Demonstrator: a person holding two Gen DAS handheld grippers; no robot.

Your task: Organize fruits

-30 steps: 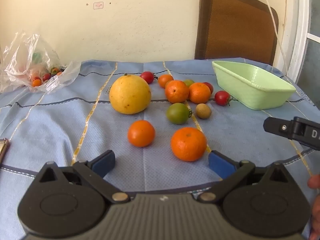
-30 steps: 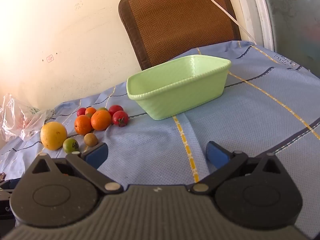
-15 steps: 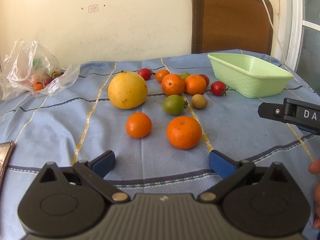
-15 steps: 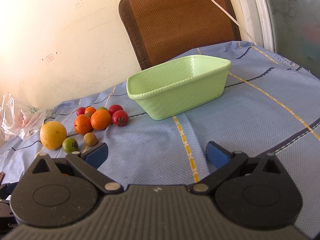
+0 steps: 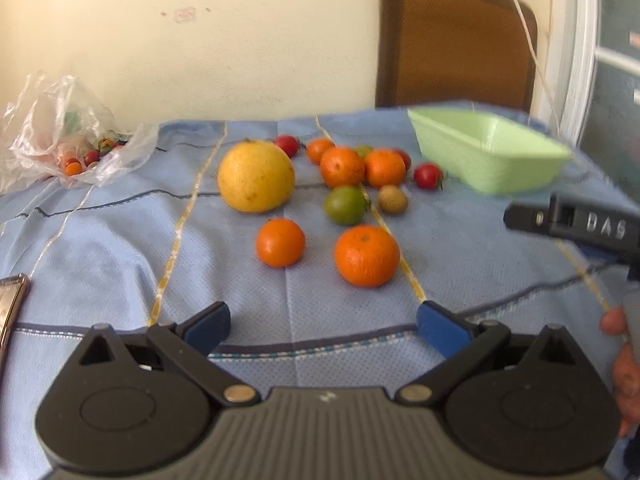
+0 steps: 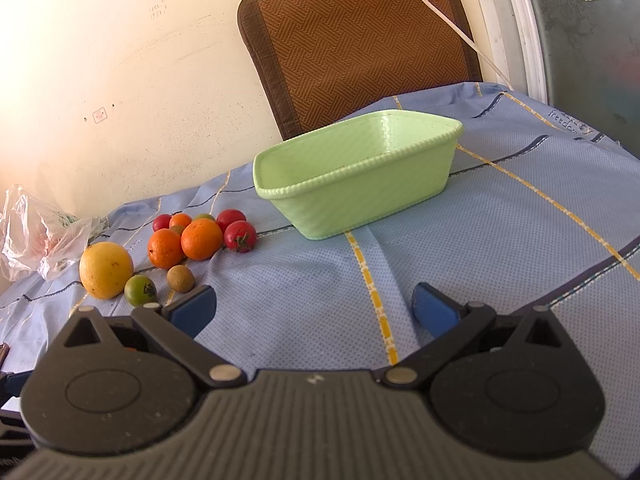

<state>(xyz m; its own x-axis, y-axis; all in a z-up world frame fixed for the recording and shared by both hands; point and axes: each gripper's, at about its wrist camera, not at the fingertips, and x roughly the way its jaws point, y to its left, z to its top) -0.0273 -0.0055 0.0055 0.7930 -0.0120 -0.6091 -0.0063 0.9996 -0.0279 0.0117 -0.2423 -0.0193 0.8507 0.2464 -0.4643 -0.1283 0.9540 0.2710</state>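
Loose fruit lies on a blue tablecloth. A big yellow grapefruit (image 5: pixel 256 176), a green fruit (image 5: pixel 345 205), a small brown fruit (image 5: pixel 393 199), two oranges at the front (image 5: pixel 366 256) (image 5: pixel 280 242), two behind (image 5: pixel 342 167), and red tomatoes (image 5: pixel 428 176). An empty light-green basket (image 6: pixel 360 176) stands to the right of them. My left gripper (image 5: pixel 322 326) is open and empty, short of the front oranges. My right gripper (image 6: pixel 314 310) is open and empty, facing the basket, with the fruit cluster (image 6: pixel 200 239) to its left.
A clear plastic bag (image 5: pixel 60 148) with small tomatoes lies at the far left. A brown chair back (image 6: pixel 356 44) stands behind the table against the wall. A phone edge (image 5: pixel 10 304) shows at the left. The right gripper's body (image 5: pixel 576 228) shows in the left wrist view.
My left gripper has drawn back and tilted a little, so the fruit sits higher and further off in its view. The right gripper has hardly moved.
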